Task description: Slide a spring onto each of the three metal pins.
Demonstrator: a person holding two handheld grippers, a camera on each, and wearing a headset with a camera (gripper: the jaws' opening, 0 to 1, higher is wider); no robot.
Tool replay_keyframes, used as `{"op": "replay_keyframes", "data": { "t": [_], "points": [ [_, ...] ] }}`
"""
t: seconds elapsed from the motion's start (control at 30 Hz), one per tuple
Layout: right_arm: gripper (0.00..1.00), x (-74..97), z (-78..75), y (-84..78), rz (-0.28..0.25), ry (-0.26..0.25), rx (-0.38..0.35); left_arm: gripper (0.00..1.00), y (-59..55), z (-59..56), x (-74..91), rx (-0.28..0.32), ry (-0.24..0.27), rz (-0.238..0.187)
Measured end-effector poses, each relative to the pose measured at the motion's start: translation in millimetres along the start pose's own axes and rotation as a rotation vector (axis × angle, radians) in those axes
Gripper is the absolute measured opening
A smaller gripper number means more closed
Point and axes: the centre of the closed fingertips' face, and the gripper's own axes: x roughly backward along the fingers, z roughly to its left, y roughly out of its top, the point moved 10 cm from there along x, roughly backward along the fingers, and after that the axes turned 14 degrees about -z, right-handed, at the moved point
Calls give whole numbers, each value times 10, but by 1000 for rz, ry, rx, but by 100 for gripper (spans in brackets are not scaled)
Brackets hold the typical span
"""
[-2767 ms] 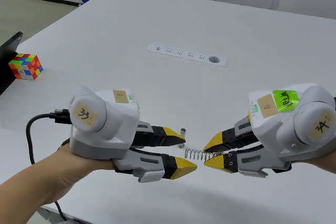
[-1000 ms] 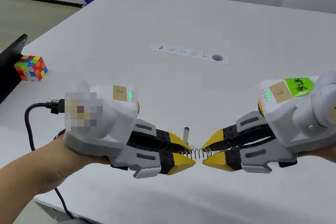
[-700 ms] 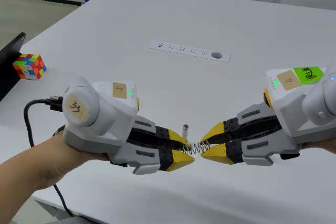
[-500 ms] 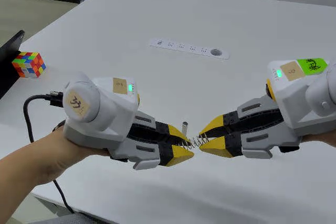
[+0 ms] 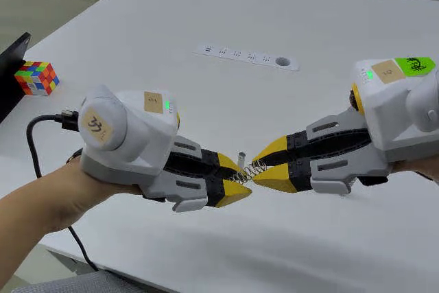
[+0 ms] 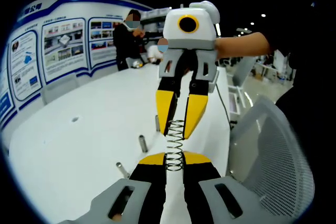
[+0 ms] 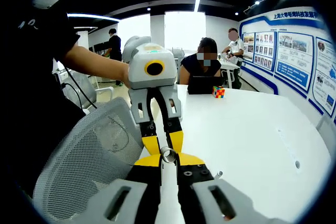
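1. The left gripper (image 6: 175,156) is clamping its yellow tips on one end of the spring (image 6: 175,142).
2. The right gripper (image 5: 256,169) is pointing at it tip to tip, and its jaws are closing on the other end, so the spring is hanging stretched between the two, clear of the worktop (image 5: 309,25).
3. In the right gripper view the spring is showing end-on as a small ring pinched between that gripper's own tips.
4. Three pins (image 6: 142,143) are standing bare in a row on the worktop, toward its near edge, beside the spring and apart from it.
5. In the head view one of the pins (image 5: 241,158) is standing upright just behind the spring, between the two sets of tips.
6. A hand (image 5: 75,190) is gripping the left gripper from below, and a black cable (image 5: 31,143) is looping from its back over the near edge.
7. A white strip (image 5: 247,57) is lying flat near the middle of the worktop, well apart from the grippers.
8. A cube (image 5: 36,77) is sitting close to the left edge.
9. A mesh chair (image 6: 273,156) is standing off the near edge.
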Motion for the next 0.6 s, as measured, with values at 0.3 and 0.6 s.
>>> {"op": "replay_keyframes", "data": {
  "t": [0.3,0.6],
  "points": [
    [11,-35,-12,59,-72,-11,-95,11,34,4,-25,-9,-10,-23],
    [11,-83,-18,71,-71,-13,-108,10,31,23,-9,-2,8,-37]
  ]
}}
